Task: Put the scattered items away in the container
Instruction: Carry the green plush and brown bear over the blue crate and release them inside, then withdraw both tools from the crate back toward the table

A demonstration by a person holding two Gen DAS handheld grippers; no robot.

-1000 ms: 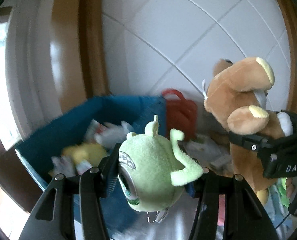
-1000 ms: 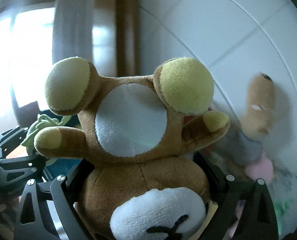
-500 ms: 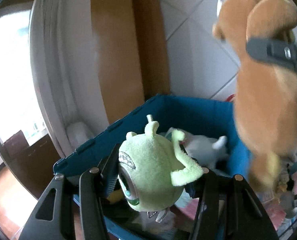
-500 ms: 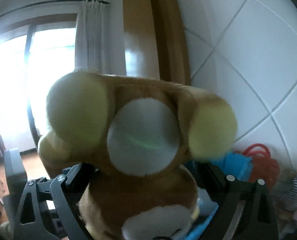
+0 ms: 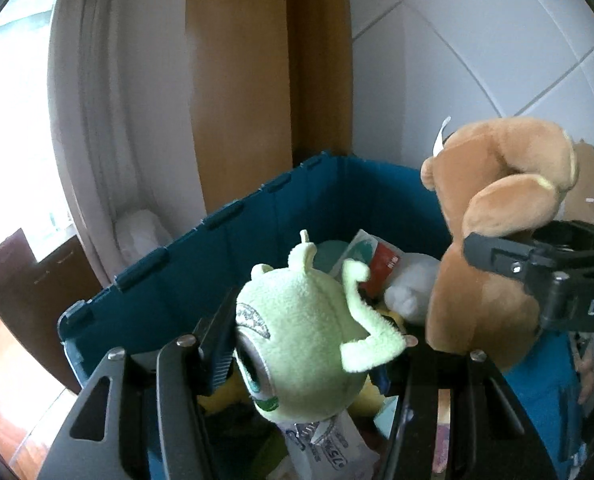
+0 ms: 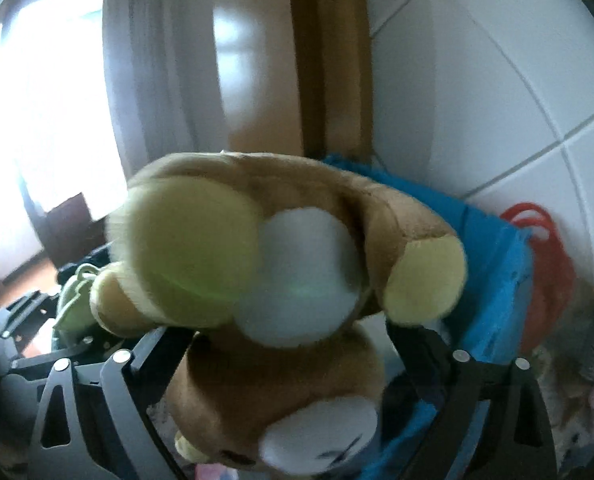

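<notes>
- My left tongs (image 5: pixel 301 354): clenched on green plush (image 5: pixel 297 332), over the blue bin (image 5: pixel 201 276).
- My right tongs (image 6: pixel 293 344): clenched on bear (image 6: pixel 281 280), over the bin.
- Both look soft, light, squashy; body grips suit them.

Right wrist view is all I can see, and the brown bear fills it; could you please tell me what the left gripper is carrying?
Observer: The left gripper is shut on a green one-eyed plush, held above the blue bin.
Operator: Thank you. Is anything already in the bin?
Observer: Yes, a white plush and a red-and-white packet lie inside, beyond the green one.
Operator: And where is my bear relative to the bin?
Observer: In the left wrist view, the brown bear hangs over the bin's right side, with a white tag sticking up from it.
</notes>
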